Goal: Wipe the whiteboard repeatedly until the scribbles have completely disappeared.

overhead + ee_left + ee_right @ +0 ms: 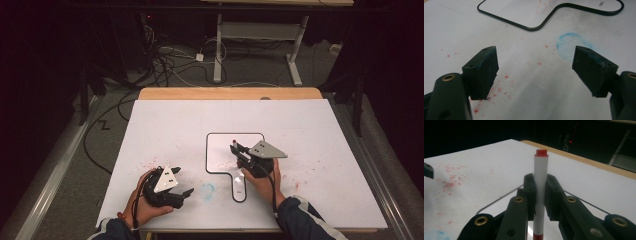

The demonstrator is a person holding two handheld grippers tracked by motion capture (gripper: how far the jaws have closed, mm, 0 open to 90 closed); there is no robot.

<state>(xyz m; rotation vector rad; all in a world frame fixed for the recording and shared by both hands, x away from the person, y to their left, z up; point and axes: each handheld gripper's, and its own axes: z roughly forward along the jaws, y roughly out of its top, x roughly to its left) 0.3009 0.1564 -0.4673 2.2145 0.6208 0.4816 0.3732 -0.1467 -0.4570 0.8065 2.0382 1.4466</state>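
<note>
A small whiteboard point(220, 152) with a black rim and a handle lies in the middle of the white table cover; its corner point(506, 11) also shows in the left gripper view. My right gripper point(235, 149) hovers over the board's right side, shut on a white marker point(540, 192) with red ends that stands upright between the jaws. My left gripper point(182, 182) rests near the table's front left, open with nothing between its fingers point(484, 70). It points toward the board across the stained sheet.
Red ink specks point(499, 88) and a blue smudged ring point(207, 189) mark the white sheet point(165, 120). The wooden table edge point(230, 93) runs along the back. Beyond it are floor cables point(165, 60) and a desk frame point(260, 35).
</note>
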